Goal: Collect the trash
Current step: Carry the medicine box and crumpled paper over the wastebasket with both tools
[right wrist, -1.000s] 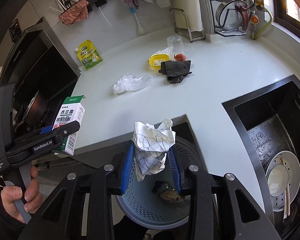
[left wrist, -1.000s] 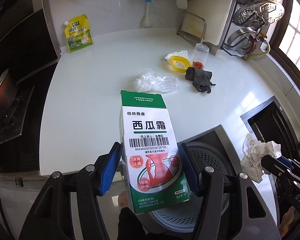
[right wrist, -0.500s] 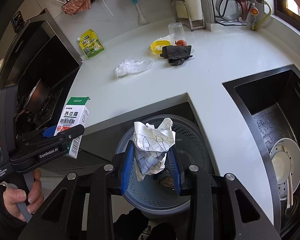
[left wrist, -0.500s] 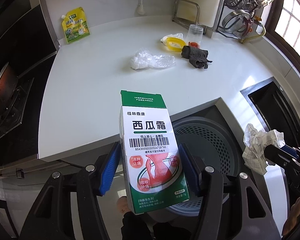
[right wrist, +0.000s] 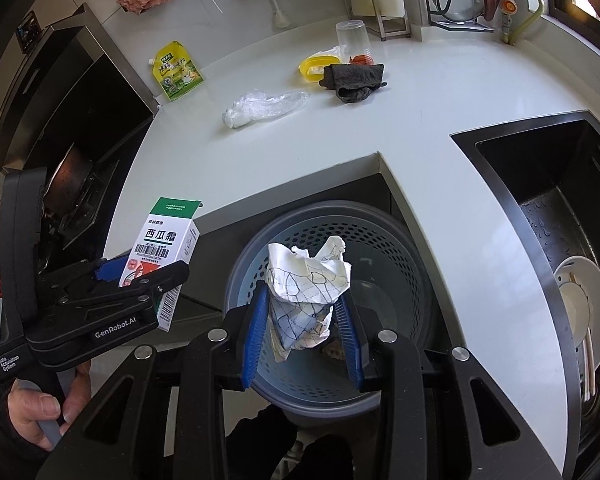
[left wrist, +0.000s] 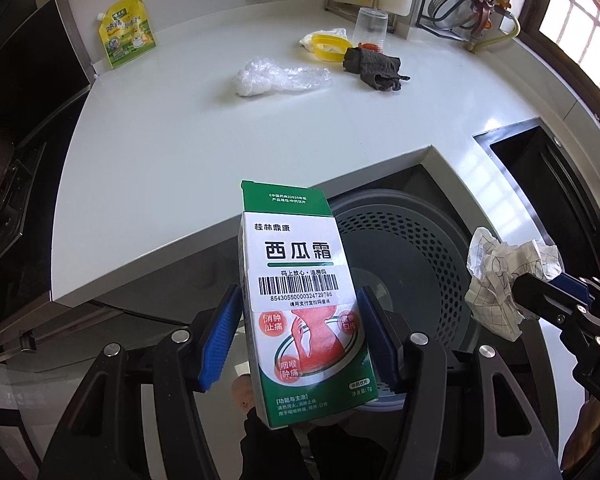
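The left gripper (left wrist: 300,336) pinches a green and white box (left wrist: 306,300) between its blue pads (left wrist: 220,344). The box stands up tall, with its top flap open. It hangs by the near edge of the white counter (left wrist: 220,132), just left of the grey bin (left wrist: 400,288).

The right gripper (right wrist: 302,330) squeezes a ball of crumpled paper (right wrist: 308,280) (white, with thin dark lines on it). The paper hangs right over the open bin (right wrist: 328,232), which has lots of little holes in its wall. Some scraps lie at the bottom of the bin.

Far back on the counter lie a clear plastic bag (left wrist: 280,80), a dark rag (left wrist: 374,70), a yellow lid (left wrist: 332,46) and a clear cup (left wrist: 370,28). A yellow pouch (left wrist: 126,32) leans at the far left. To the right is a black sink (right wrist: 548,200) with a white bowl (right wrist: 584,308) in it.
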### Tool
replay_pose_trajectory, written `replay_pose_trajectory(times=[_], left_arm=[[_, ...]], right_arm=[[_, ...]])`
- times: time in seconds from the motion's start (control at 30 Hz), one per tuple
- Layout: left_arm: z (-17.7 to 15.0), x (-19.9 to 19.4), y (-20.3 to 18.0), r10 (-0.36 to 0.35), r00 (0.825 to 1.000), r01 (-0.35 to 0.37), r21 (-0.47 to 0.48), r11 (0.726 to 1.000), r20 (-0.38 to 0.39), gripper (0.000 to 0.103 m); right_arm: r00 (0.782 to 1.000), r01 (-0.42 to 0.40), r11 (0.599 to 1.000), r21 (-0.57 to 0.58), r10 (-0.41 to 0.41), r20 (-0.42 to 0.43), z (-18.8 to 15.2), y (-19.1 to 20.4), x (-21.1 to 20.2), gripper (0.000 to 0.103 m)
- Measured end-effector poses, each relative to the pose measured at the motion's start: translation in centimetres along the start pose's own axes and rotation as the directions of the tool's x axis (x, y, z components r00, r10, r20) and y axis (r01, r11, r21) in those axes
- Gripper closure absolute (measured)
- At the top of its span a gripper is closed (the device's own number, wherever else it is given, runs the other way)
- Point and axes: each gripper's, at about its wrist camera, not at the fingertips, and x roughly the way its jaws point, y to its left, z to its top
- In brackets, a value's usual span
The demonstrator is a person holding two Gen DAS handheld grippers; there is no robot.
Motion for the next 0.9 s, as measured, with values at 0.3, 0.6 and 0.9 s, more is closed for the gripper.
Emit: replay_pose_trajectory(times=[0.3, 0.6, 0.9], left_arm=[[-0.8, 1.4, -1.1, -0.032, 0.999, 0.033, 0.025, 0.999, -0.031, 0.045], [-1.8, 3.1, -1.9, -0.062, 0.994, 0.066, 0.042, 0.997, -0.085, 0.045], [-1.5, 3.3, -2.9, -0.081, 0.993, 0.087, 0.07, 0.994, -0.087, 0.045]], right_arm=[[1.0, 0.016, 1.0, 0.011, -0.016, -0.026, -0.8, -0.3, 0.7, 0.07], [0.996, 0.05, 0.999, 0.023, -0.048, -0.078, -2.2, -1.0, 2.3, 0.07], [0.995, 0.044, 0.998, 0.034, -0.041, -0.086, -2.4, -1.5, 2.7, 0.07]])
